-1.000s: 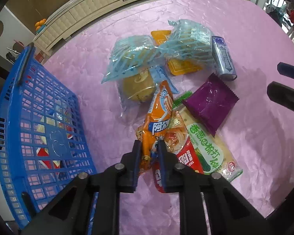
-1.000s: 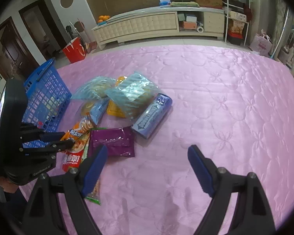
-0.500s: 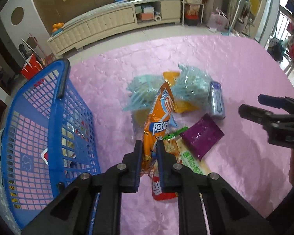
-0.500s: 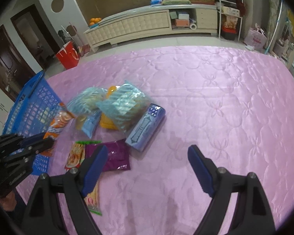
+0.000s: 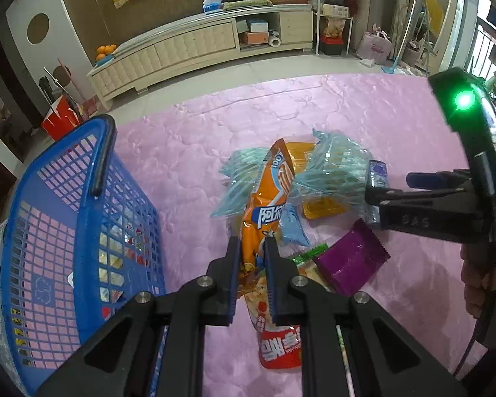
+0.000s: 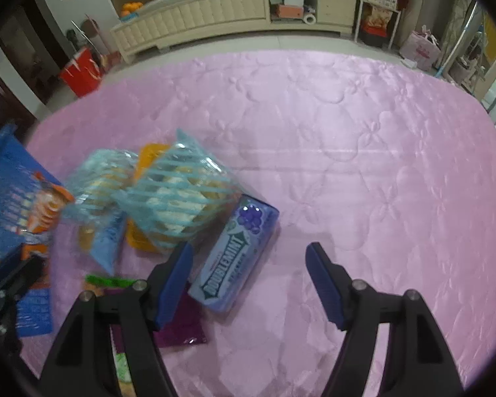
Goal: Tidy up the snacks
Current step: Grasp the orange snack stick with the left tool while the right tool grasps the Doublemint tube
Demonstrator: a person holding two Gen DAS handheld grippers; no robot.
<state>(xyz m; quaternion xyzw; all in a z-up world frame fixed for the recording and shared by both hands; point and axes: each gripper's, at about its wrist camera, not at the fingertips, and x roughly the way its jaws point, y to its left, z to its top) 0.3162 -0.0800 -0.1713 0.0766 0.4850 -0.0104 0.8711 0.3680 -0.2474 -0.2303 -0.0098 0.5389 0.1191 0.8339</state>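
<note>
Beside our blue basket [image 5: 82, 218], left gripper [image 5: 252, 248] pinches the light, crinkly orange packet [image 5: 264, 205] low; right gripper [image 6: 248, 258], just narrowing, holds nothing.

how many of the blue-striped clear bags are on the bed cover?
2. One blue-striped bag lies nearer the blue basket; the other lies beside it, overlapping the orange pack and touching the Doublemint pack. More could be hidden underneath.

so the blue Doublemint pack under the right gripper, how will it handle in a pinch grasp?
The Doublemint pack looks boxy with flat faces, so probably stiff and unlikely to roll. Its glossy wrap may be slippery. One end lies against the striped blue bag, so lifting could nudge that. The right gripper is open, straddling it.
</note>
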